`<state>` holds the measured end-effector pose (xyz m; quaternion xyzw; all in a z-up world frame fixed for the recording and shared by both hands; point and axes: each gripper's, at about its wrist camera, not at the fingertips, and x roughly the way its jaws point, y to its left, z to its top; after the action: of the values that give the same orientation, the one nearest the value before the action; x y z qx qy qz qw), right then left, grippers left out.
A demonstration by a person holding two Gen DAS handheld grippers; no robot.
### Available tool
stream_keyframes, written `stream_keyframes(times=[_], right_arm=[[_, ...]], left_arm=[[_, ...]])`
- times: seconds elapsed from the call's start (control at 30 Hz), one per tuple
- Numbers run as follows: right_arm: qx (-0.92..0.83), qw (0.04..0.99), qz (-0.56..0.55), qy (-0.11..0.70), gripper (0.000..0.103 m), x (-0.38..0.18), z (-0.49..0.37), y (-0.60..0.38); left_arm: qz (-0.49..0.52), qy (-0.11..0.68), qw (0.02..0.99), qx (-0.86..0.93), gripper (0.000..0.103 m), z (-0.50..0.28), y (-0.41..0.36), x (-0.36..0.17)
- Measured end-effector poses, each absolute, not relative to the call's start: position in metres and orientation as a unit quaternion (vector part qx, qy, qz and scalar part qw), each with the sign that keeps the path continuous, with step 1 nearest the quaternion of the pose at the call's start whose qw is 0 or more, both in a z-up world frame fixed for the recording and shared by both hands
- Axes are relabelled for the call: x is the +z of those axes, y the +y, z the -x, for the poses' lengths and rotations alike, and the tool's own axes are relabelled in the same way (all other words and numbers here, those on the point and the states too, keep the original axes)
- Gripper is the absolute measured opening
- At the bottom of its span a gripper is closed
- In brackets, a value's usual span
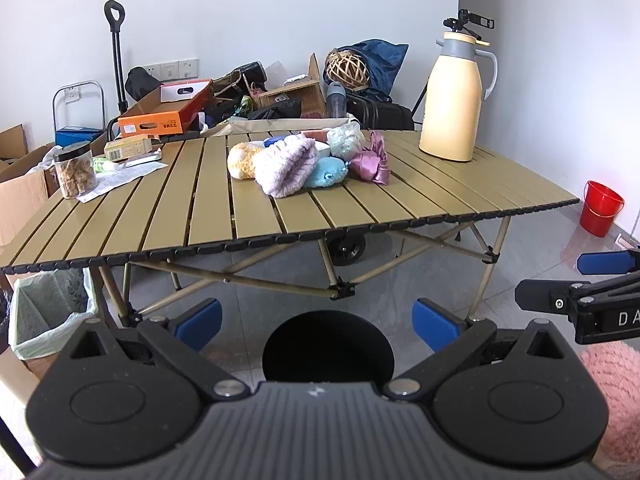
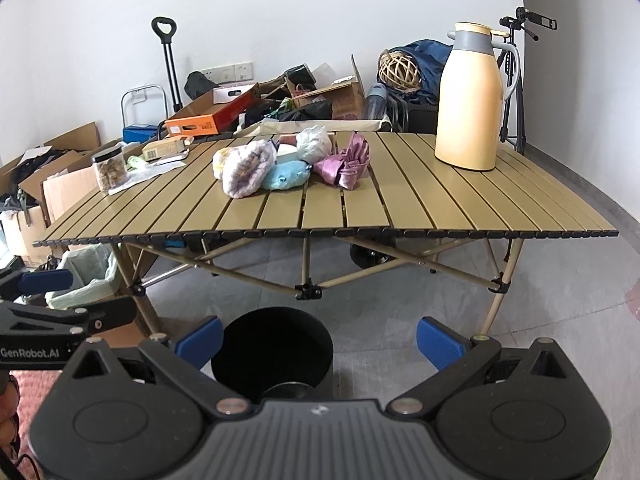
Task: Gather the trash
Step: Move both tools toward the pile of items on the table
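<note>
The slatted folding tabletop (image 1: 280, 208) takes up most of both views, standing on a grey tiled floor (image 2: 400, 320) against a white wall, with cardboard boxes and bags heaped behind it. On its right end stands a tall cream jug (image 1: 452, 96). At its middle lies a heap of soft things: a fluffy lilac hat (image 1: 286, 168), a blue plush toy (image 1: 326, 174), a crumpled pink wrapper (image 1: 374, 160) and a knotted clear bag (image 1: 346, 140). On its left end sit a jar of snacks (image 1: 75, 174) and loose paper (image 1: 120, 178), the likeliest trash in sight. A black bin (image 2: 276, 350) stands on the floor just in front of both grippers; a second bin with a pale liner (image 1: 44, 312) sits under the left corner of the tabletop.

The left hand-held gripper (image 1: 316, 322) and the right hand-held gripper (image 2: 320, 340) are both spread wide and empty, held low and well short of the tabletop. The step in hand appears to be the first reach. It would go best by rising above the edge, choosing one light scrap, closing on a raised fold instead of a flat sheet, and sparing the toys.
</note>
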<state>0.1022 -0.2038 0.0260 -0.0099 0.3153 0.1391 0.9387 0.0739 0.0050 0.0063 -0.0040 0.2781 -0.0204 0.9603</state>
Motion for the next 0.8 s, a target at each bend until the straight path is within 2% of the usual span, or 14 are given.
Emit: stream_keyframes(times=[0.8], right_arm=[[0.118, 0.958, 0.007, 0.262, 0.103, 0.013, -0.213, -0.185]], left_arm=[[0.020, 0.243, 0.970, 0.006, 0.103, -0.177, 0.023, 0.004]])
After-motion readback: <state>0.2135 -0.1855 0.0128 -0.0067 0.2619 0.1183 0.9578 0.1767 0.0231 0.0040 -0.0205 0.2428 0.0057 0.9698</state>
